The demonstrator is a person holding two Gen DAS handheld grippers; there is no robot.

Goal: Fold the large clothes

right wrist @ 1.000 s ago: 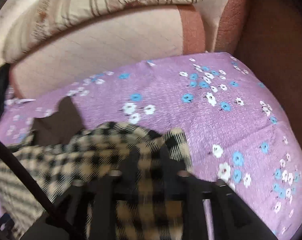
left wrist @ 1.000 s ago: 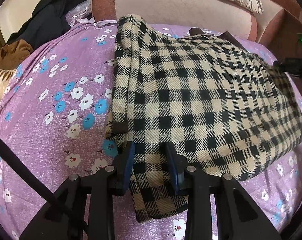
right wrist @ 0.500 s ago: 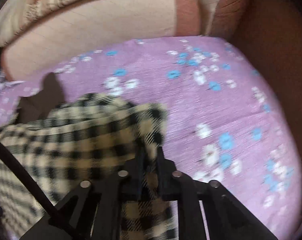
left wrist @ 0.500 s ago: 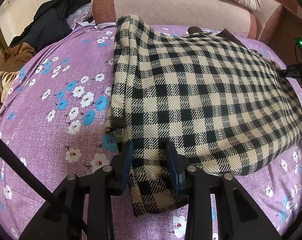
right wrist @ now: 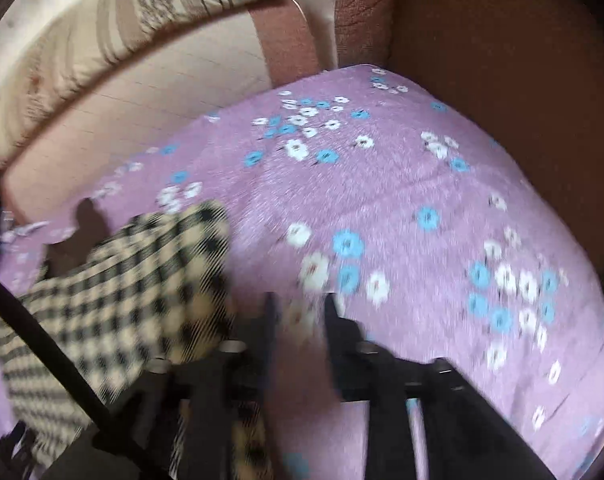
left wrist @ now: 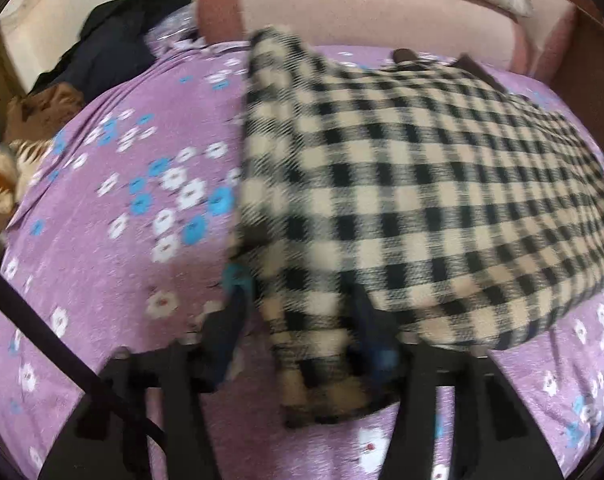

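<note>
Checked coat (left wrist: 402, 184), thick, soft and probably heavy, lies folded on the flowered purple sheet (left wrist: 102, 288) near the sofa back; left gripper (left wrist: 298, 344) has just opened around its near corner, right gripper (right wrist: 298, 312) has opened beside it, empty.

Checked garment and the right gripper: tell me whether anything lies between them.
Nothing visible does. The right gripper stands open over bare purple floral sheet, its jaws just opened, nothing between them. The checked garment lies just to its left, with only sheet between.
</note>
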